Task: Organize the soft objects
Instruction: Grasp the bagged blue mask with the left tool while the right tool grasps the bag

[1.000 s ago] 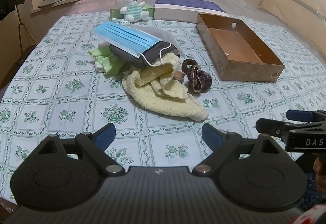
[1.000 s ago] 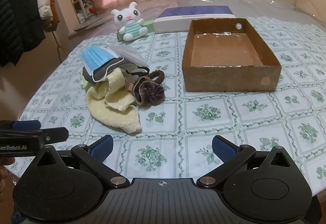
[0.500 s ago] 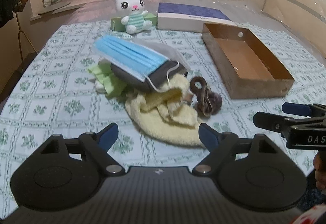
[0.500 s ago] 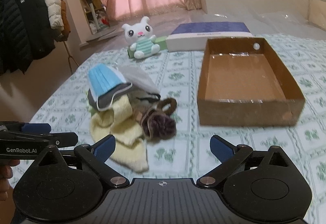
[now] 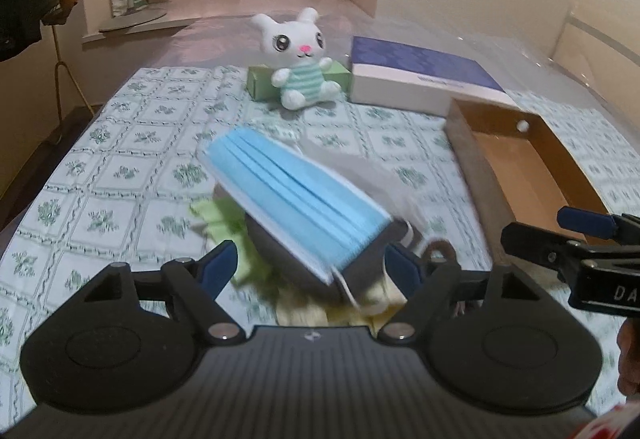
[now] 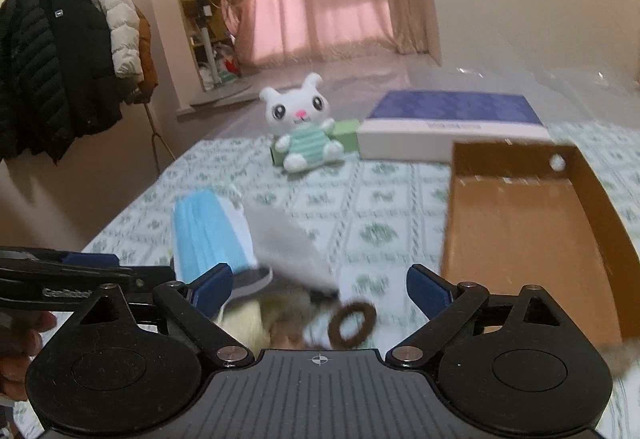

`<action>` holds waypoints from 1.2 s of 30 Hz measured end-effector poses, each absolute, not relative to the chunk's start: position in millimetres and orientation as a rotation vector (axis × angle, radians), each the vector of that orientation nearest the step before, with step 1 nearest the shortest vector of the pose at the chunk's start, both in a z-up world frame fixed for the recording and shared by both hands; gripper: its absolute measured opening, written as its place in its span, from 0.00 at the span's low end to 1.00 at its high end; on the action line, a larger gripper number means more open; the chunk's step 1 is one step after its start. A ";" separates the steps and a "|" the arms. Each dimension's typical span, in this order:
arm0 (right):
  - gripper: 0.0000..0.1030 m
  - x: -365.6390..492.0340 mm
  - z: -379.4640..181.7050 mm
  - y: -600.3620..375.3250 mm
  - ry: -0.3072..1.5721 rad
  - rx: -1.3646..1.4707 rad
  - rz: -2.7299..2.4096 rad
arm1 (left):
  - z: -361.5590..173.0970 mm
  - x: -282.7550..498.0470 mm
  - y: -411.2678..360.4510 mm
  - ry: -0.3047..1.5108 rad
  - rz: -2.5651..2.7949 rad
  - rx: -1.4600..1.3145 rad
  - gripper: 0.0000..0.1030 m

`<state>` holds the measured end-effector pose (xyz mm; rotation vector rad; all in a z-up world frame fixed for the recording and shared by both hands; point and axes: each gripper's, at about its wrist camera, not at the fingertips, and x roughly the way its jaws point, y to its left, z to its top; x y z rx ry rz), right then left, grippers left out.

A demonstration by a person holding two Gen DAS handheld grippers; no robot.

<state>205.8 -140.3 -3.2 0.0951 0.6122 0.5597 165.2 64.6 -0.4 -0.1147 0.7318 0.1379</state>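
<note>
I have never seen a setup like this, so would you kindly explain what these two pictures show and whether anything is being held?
There is no robot here. A person holds a hand-held clamp in each hand, and each clamp carries a camera looking forward along its two blue-tipped fingers. One picture comes from the left gripper, the other from the right gripper; each also catches the other at its edge. On the flowered tablecloth lies a pile of soft things: a blue face mask, a yellowish cloth and a brown hair tie. Behind sit a plush bunny, a purple-topped box and an empty cardboard box. Both grippers' jaws are closing, but neither grips anything yet.
</note>
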 end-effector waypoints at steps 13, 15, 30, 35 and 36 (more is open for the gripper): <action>0.80 280.4 -28.9 -89.7 0.655 0.103 0.651 | -33.4 235.4 96.6 0.782 0.211 -0.247 0.75; 0.79 289.1 -35.5 -83.2 0.674 0.108 0.665 | -39.5 241.3 98.6 0.791 0.228 -0.249 0.74; 0.08 301.2 -72.6 -71.0 0.808 0.082 0.723 | -64.2 235.8 122.9 0.813 0.190 -0.285 0.13; 0.07 283.3 -75.1 -77.5 0.832 0.139 0.734 | -61.3 213.7 130.6 0.811 0.186 -0.367 0.48; 0.07 278.2 -75.0 -77.4 0.830 0.145 0.734 | -60.8 210.3 132.2 0.809 0.180 -0.381 0.50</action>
